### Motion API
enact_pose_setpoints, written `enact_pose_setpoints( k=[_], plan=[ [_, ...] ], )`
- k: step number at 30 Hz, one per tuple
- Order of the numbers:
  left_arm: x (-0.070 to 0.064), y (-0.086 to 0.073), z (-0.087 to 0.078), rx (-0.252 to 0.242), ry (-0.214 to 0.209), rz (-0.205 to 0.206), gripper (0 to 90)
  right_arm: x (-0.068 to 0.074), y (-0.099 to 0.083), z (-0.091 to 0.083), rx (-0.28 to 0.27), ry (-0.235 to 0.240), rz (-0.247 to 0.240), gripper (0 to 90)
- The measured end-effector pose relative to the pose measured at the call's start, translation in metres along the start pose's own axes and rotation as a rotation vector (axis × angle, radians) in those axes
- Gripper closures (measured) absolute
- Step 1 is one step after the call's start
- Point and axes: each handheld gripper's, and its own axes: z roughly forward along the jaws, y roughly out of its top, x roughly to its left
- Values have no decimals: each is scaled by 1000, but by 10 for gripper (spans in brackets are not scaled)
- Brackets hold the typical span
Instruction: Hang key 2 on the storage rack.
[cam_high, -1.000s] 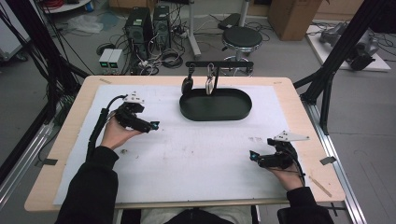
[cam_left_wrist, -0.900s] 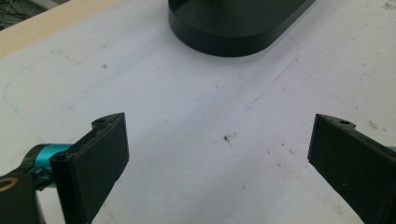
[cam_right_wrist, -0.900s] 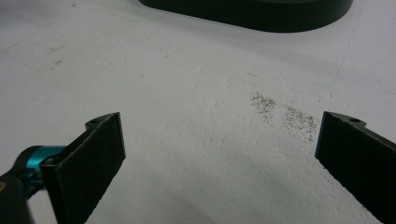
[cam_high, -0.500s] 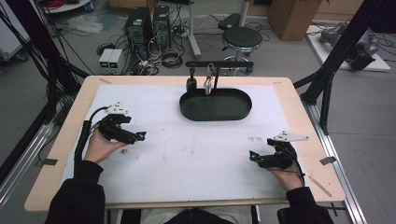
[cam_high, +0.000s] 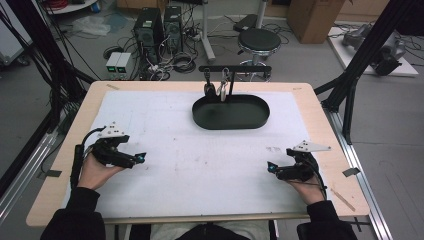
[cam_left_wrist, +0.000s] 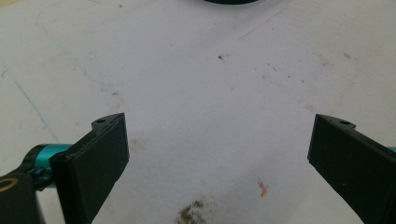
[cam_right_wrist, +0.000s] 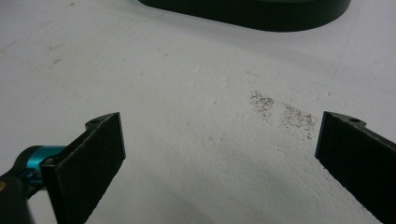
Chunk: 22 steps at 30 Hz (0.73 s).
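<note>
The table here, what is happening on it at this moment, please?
A person sits at the table with a gripper in each hand. The left gripper and the right gripper rest low over the white sheet, near the front edge, far apart from each other. Both have their jaws wide open and hold nothing. A black oval tray lies at the far side, below a small rack with hanging items, untouched.
</note>
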Motion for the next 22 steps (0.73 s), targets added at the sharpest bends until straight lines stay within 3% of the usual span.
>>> enact_pose_setpoints(
  k=[7,11,12,22],
  plan=[
    [0,-28,-16,-42,10,-11,58,0,0,0,1,0,1,8],
    [-2,-37,-19,-47,21,-11,58,1,0,1,5,0,3,8],
    [-3,-43,-22,-57,30,-28,58,1,0,1,3,0,-2,8],
    [-7,-58,-29,-66,61,-41,58,1,0,2,6,5,-4,8]
  ],
)
